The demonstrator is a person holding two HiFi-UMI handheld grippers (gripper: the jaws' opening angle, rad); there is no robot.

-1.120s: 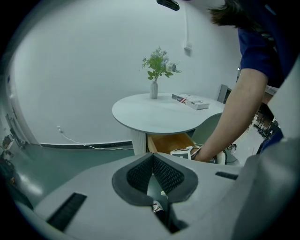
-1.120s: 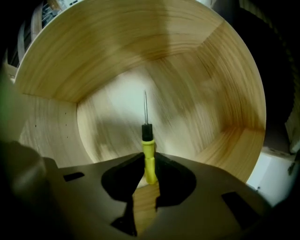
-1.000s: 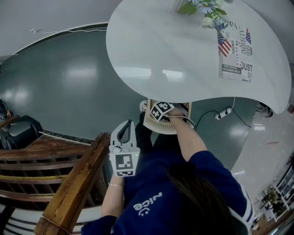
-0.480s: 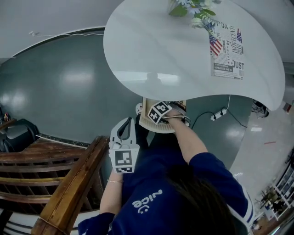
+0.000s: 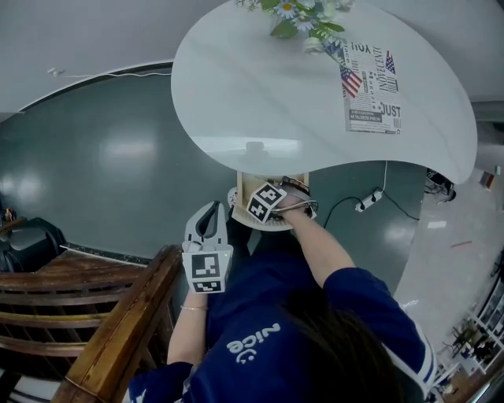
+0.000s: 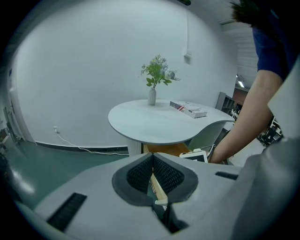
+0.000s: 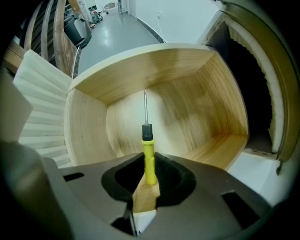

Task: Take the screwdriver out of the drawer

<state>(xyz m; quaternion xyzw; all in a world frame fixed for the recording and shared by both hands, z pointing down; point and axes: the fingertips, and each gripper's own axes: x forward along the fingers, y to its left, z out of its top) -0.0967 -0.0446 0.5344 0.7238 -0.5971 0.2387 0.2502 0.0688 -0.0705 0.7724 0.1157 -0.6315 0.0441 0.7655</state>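
A screwdriver [image 7: 149, 154] with a yellow handle and thin metal shaft points down into the open wooden drawer [image 7: 187, 89]. My right gripper [image 7: 149, 171] is shut on its handle, and the tip hangs above the drawer floor. In the head view the right gripper [image 5: 265, 202] sits over the drawer [image 5: 272, 226] under the white table's [image 5: 260, 86] edge. The screwdriver is hidden there. My left gripper [image 5: 211, 219] hovers left of the drawer, shut and holding nothing. Its pads meet in the left gripper view [image 6: 152, 159], which also shows the drawer [image 6: 171, 150] beyond them.
On the table stand a vase of flowers [image 5: 303, 16] and a printed box [image 5: 370, 86]. A dark wooden bench [image 5: 94, 315] is at the lower left. A power strip and cable [image 5: 366, 201] lie on the grey floor right of the drawer.
My right gripper has risen a little over the drawer with the screwdriver still in it. The left gripper has hardly moved.
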